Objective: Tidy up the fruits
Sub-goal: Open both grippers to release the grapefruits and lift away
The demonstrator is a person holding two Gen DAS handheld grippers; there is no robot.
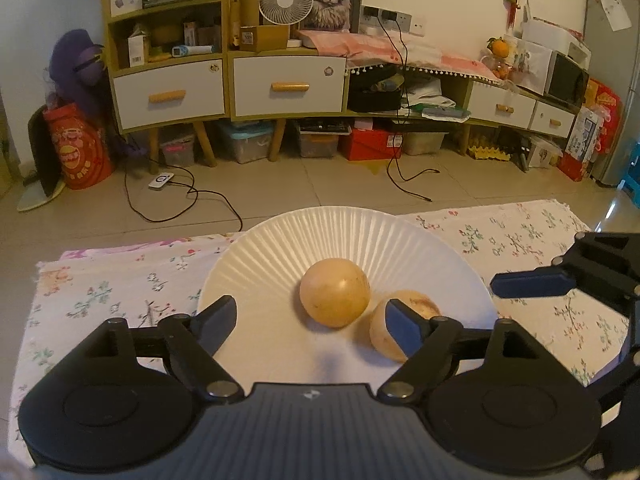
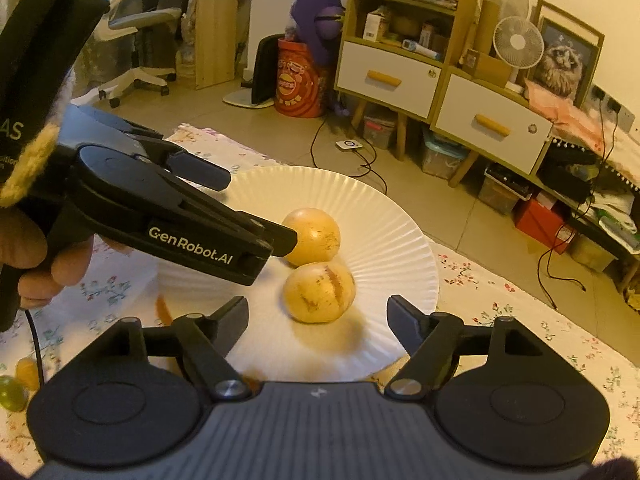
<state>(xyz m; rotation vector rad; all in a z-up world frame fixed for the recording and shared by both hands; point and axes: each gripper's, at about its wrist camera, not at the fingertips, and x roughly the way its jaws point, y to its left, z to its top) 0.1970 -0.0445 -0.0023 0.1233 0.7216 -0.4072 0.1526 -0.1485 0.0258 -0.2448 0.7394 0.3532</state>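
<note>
Two round yellow fruits lie on the white paper plate (image 1: 280, 236), which sits at the far edge of the surface (image 1: 520, 240). The far fruit (image 1: 334, 293) rests near the plate's middle; the near fruit (image 2: 319, 292), streaked with brown scars, sits just beside it toward the plate's near rim, the two close to touching or touching.

Both look firm, smooth-skinned and fairly light, so they will likely roll on the fluted paper and slip from a shallow pinch. Best hold is probably across the widest part, pads on opposite sides, with modest pressure to avoid bruising. The thin plate itself may slide or tip if nudged.

The left tool (image 1: 308, 320) stands wide apart and holds nothing, the far fruit lying ahead between its fingers. The right tool (image 2: 318, 316) is likewise spread and empty, the near fruit free between its fingers.

A floral cloth covers the surface. Small green and orange items lie near its left edge. Beyond is tiled floor with trailing cables, drawer cabinets, a fan and a cat picture.
</note>
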